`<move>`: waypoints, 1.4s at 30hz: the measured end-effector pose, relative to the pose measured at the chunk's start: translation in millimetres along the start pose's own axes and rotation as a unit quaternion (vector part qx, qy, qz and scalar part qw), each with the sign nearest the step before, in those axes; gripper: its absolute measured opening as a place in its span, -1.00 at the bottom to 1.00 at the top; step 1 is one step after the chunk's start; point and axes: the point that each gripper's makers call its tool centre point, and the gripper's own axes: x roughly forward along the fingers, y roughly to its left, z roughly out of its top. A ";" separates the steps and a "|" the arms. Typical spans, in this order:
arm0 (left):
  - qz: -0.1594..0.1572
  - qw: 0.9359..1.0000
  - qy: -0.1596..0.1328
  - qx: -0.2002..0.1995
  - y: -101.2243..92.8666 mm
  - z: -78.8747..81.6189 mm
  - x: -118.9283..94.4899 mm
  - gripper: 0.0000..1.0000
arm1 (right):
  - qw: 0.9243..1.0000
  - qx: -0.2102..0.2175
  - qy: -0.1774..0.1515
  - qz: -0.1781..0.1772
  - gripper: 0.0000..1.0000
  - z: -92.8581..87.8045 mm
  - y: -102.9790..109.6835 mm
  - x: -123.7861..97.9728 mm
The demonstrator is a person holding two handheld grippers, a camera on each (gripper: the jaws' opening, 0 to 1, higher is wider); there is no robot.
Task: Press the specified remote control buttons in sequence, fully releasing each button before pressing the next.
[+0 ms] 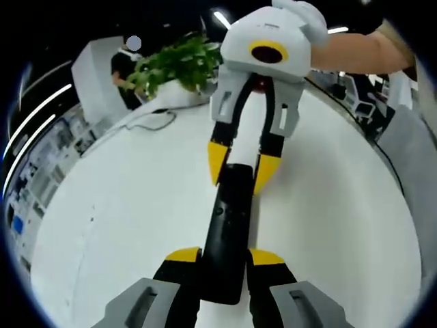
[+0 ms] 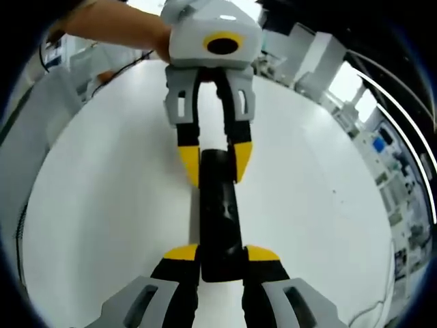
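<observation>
Remote control (image 1: 229,225): black, slim, long; lies on white round surface (image 1: 123,225), held at both ends.

Left gripper view: left gripper (image 1: 224,258) rises from bottom edge, yellow-tipped jaws pressed against the two long sides of the remote's near end — pinching it. Right gripper (image 1: 236,164) comes in from the top, a person's hand (image 1: 355,51) behind it; its jaws straddle the remote's far end. Green plant (image 1: 177,65) and a loose cable (image 1: 153,121) at the far rim of the surface, well apart from the work.

Right gripper view: same remote (image 2: 220,219), seen from the other end. Right gripper (image 2: 221,254) pinches its near end; left gripper (image 2: 215,164) closes on the far end.

Key relation: the remote's long axis runs straight between the two grippers, along each one's jaws. Neither is nearer. Buttons too dim to tell apart. Judgement: no jaw tip is free to press; one gripper must let go first.
</observation>
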 end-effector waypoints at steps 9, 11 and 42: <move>-0.006 1.000 0.010 0.002 0.4 -3.1 1.3 -0.51 | 1.000 0.005 0.006 0.010 -0.58 -2.3 1.9 4.8; -0.008 1.000 0.009 0.001 1.9 -3.1 0.8 -0.51 | 1.000 0.006 0.006 0.012 -0.58 -2.6 2.1 5.0; -0.003 1.000 0.021 -0.007 11.2 0.5 -1.6 -0.47 | 0.999 0.047 -0.023 0.000 -0.50 -0.2 -17.2 -2.2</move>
